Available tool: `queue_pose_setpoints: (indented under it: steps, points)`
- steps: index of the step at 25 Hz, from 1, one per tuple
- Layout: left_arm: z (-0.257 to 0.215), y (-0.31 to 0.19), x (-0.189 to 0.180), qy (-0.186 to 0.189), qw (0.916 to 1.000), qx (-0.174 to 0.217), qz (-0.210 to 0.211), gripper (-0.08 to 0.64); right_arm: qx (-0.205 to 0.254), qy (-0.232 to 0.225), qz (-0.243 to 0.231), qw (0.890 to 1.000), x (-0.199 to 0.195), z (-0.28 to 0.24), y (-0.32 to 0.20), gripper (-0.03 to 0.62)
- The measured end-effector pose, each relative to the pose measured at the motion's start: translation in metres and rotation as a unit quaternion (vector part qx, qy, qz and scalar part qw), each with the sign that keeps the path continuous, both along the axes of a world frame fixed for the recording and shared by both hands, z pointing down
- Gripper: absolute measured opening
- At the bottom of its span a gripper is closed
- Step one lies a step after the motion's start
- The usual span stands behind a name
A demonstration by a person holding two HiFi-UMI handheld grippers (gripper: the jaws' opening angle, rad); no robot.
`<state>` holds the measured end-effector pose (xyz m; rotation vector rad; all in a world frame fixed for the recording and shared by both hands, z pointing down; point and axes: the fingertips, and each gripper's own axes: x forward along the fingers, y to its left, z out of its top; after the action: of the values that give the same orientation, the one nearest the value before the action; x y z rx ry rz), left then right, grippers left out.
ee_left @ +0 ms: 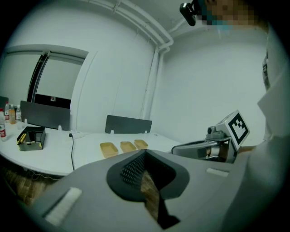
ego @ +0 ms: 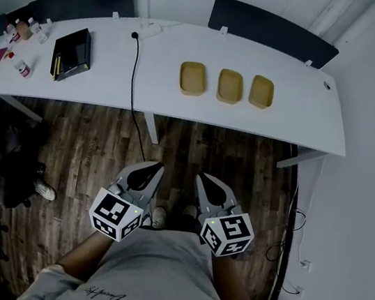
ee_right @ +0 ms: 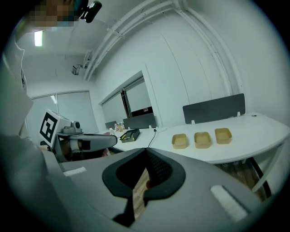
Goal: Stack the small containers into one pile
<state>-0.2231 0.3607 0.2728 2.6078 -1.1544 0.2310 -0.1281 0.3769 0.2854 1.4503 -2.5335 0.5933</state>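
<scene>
Upper centre: three containers (ego: 230,86) in a row on table (ego: 98,89), none stacked. Lower centre: left gripper (ego: 150,169) and right gripper (ego: 205,181), both closed on nothing, well short of table. Risk: arriving closed, shoving a container instead of gripping its rim.

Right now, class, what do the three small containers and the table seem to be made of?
Small containers: matte tan, likely pulp fibre or plastic; dull, no glare. Table: smooth white laminate, probably; even, faintly sheened top.
</scene>
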Motion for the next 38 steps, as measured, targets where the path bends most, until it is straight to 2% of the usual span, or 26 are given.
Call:
queue_pose_setpoints:
  steps: [14, 21, 30, 38]
  points:
    - [0.002, -0.03, -0.001, 0.012, 0.9999, 0.002, 0.006, 0.002, 0.006, 0.002, -0.005, 1.0, -0.005, 0.001, -0.033, 0.014]
    - [0.004, -0.062, 0.009, 0.014, 0.9999, 0.005, 0.006, 0.0, 0.003, 0.0, -0.009, 1.0, 0.003, 0.008, -0.065, 0.015]
    - [0.018, -0.131, 0.038, 0.014, 0.9999, -0.007, -0.002, 0.0, -0.01, -0.002, -0.018, 1.0, 0.032, 0.023, -0.138, 0.014]
    - [0.015, -0.213, 0.064, 0.003, 0.9994, -0.017, -0.029, 0.002, -0.015, -0.004, -0.036, 0.999, 0.063, 0.018, -0.222, 0.014]
